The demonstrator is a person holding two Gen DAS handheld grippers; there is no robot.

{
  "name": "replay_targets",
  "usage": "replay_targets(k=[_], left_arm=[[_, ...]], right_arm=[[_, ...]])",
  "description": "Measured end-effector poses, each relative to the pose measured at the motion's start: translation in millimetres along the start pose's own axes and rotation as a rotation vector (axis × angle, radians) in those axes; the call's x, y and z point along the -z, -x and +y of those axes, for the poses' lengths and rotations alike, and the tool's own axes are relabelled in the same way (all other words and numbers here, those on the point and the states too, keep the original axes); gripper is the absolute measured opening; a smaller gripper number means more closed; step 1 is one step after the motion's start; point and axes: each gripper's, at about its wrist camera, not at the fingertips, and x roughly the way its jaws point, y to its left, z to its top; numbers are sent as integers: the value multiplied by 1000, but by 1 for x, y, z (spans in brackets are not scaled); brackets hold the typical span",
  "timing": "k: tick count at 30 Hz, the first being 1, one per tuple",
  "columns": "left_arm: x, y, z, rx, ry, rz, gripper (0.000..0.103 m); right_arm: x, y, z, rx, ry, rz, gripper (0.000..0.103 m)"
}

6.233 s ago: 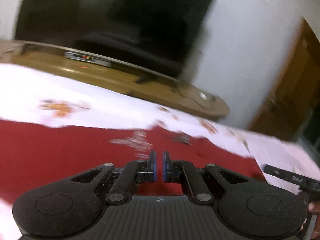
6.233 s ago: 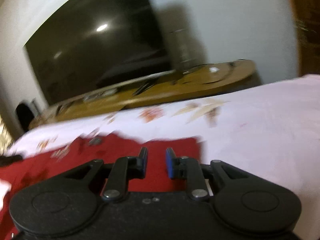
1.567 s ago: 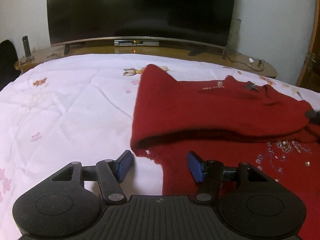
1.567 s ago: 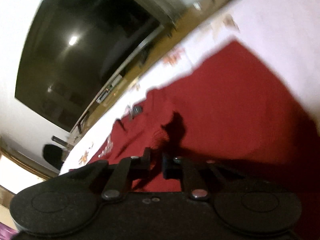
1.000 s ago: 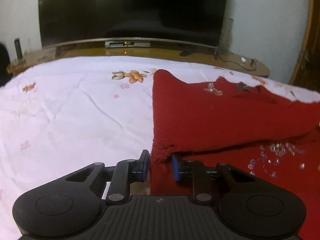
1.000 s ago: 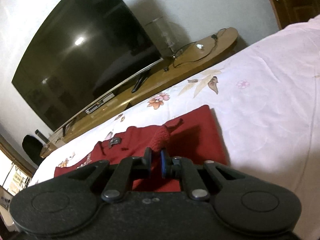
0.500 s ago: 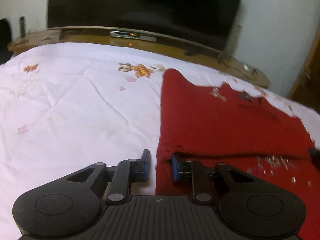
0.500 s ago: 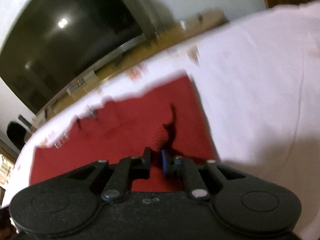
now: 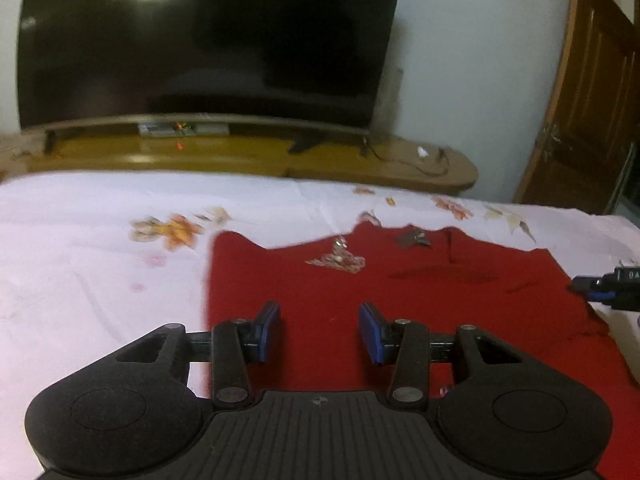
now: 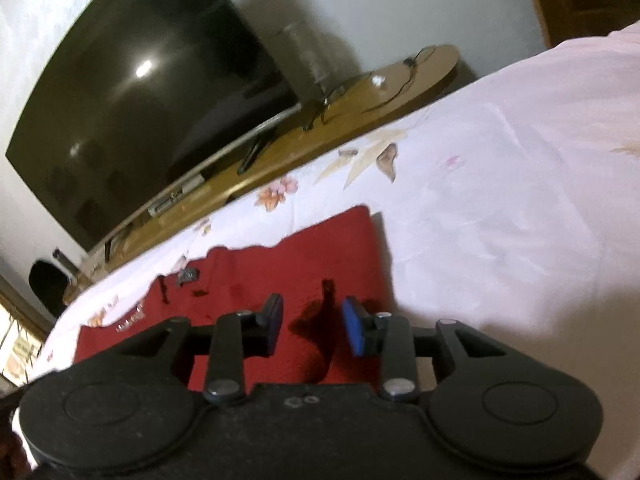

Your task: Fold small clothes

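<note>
Hovering both claws over red sweater [image 9: 400,300] on bed [image 9: 80,280]: our left claw [image 9: 319,332] and right claw [image 10: 312,330] spread open, empty. Sweater's long axis runs side to side between us; each claw nearer own end.

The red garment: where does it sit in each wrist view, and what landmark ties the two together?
Left wrist: red garment fills centre and right, flat on the bedsheet, beyond the open left gripper.
Right wrist: garment lies centre-left, beyond the open right gripper.
Shared landmark: the television.
</note>
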Motion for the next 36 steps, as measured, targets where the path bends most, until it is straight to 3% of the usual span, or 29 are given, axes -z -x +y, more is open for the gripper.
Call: replay_targets(k=[2,3,6,8,10,11,13,15,17,18,20,21,24,26,29,31,33,34,36], left_arm=[[0,-24,0,0,20,48,44],[1,-33,0,-22,11,62,44],[7,-38,0,-42,-5,61,44],[9,-41,-5,-54,-20,59,44],[9,-41,-9,-66,-32,61,44],[9,-41,-9,-64,-31,60,44],[10,-41,-5,-50,-12,53,44],[11,-40,-2,-45,2,46,44],[11,-41,-3,-49,0,44,44],[11,-42,-4,-52,-3,45,44],[10,-41,-4,-49,-9,49,44],[10,-41,-3,-46,-12,51,44],[11,-39,-2,-42,-25,48,44],[10,-38,-8,-64,-54,50,44],[8,-26,-25,-68,-66,3,44],[12,-26,-42,-61,-108,-10,44],[18,-37,-57,-67,-169,28,45],[23,-41,-64,-95,-217,27,51],[20,-41,-62,-92,-221,38,52]], right_arm=[[1,-13,3,-10,18,43,29],[2,-17,6,-16,40,53,10],[-2,-6,23,-32,128,-21,8],[-7,-9,23,31,130,-31,9],[-9,-18,11,64,89,25,15],[-8,-14,1,26,48,31,20],[-3,3,-14,-50,-32,6,50],[2,13,-20,-92,-59,4,59],[6,10,-19,-109,-45,45,58],[7,5,-16,-98,-27,64,55],[9,1,-5,-25,56,71,33],[9,1,0,26,96,66,15],[8,9,4,120,137,43,5],[11,10,4,211,181,32,9],[10,25,13,103,160,-18,19],[16,25,34,46,222,-31,24],[27,12,57,11,314,7,26],[35,3,66,17,369,34,30],[51,-19,72,96,464,84,32]])
